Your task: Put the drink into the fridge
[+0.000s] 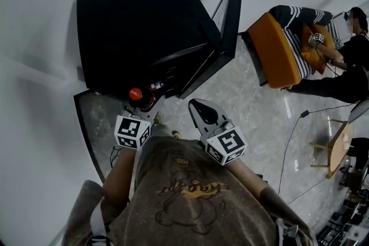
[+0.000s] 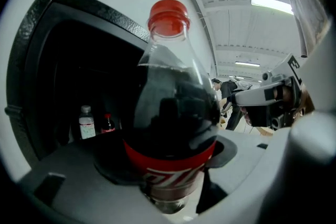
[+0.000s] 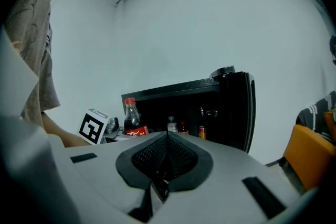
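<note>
The left tongs (image 1: 148, 105) grip a cola bottle (image 2: 170, 128) round its lower body at the red label. The bottle stands upright with its red cap on, in the air just in front of the fridge (image 1: 138, 20). The fridge is a low black cabinet on a pale marbled floor (image 1: 259, 118), set against a white wall. Its door (image 1: 229, 20) stands swung out to the right, so the dark opening faces the bottle.

Inside, toward the back of a shelf, stand a small clear bottle with a white label (image 2: 86, 122) and a small cola bottle (image 2: 107, 124) beside it. The right gripper view also shows a can (image 3: 202, 132) further right on that shelf.

The right tongs (image 3: 167, 157) are closed with nothing between them, held just to the right of the left pair and pointing at the fridge.

Well off to the right, a person (image 1: 334, 60) sits on an orange seat (image 1: 275, 49). A thin cable (image 1: 291, 135) trails across the floor.
</note>
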`<state>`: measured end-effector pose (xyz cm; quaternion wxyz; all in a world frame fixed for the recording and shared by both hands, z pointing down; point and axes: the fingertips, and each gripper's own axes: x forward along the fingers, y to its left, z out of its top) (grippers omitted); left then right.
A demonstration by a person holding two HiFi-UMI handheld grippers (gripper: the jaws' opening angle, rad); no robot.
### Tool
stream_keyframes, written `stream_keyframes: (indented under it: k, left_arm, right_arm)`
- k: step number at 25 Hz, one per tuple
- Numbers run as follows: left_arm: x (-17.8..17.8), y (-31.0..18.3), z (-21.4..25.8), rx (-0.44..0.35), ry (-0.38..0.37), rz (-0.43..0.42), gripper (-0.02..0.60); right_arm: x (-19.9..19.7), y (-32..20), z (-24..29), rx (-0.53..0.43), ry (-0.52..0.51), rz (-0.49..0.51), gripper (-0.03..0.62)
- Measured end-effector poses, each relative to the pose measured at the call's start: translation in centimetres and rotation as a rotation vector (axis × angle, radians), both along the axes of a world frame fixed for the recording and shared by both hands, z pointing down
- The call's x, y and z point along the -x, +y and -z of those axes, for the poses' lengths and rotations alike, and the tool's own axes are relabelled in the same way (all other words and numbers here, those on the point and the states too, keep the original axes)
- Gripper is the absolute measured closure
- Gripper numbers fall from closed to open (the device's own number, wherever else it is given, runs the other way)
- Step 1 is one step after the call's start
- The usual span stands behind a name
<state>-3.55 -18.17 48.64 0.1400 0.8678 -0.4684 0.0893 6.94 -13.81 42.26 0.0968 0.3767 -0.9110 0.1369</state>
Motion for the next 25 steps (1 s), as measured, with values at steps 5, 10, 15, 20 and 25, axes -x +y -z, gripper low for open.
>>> stream_keyframes:
  k: [5, 10, 15, 20, 25]
  left_arm:
    - [0.2, -1.6, -1.6, 0.009, -0.021, 0.011, 0.268]
    - [0.2, -3.1, -3.2, 0.023, -0.039, 0.021, 0.268]
    - [0.3, -4.7, -4.6, 0.032, -0.049, 0.021, 0.268]
    - [0.3, -6.2, -5.5, 0.035, -0.055, 0.024, 0.268]
    - [0.4, -7.7, -6.3, 0.03, -0.055, 0.033, 0.268]
  right_arm:
    - [0.1, -0.8, 0.0, -0.004, 0.006, -0.005, 0.572]
    - [0.1, -1.6, -0.1, 0.001, 0.015, -0.007, 0.572]
    - [0.3, -2.2, -0.4, 0.013, 0.014, -0.013, 0.572]
    - [0.1, -2.8, -0.4, 0.011, 0.034, -0.019, 0.572]
    - [0.1, -3.4, -0.6, 0.012, 0.03, -0.026, 0.572]
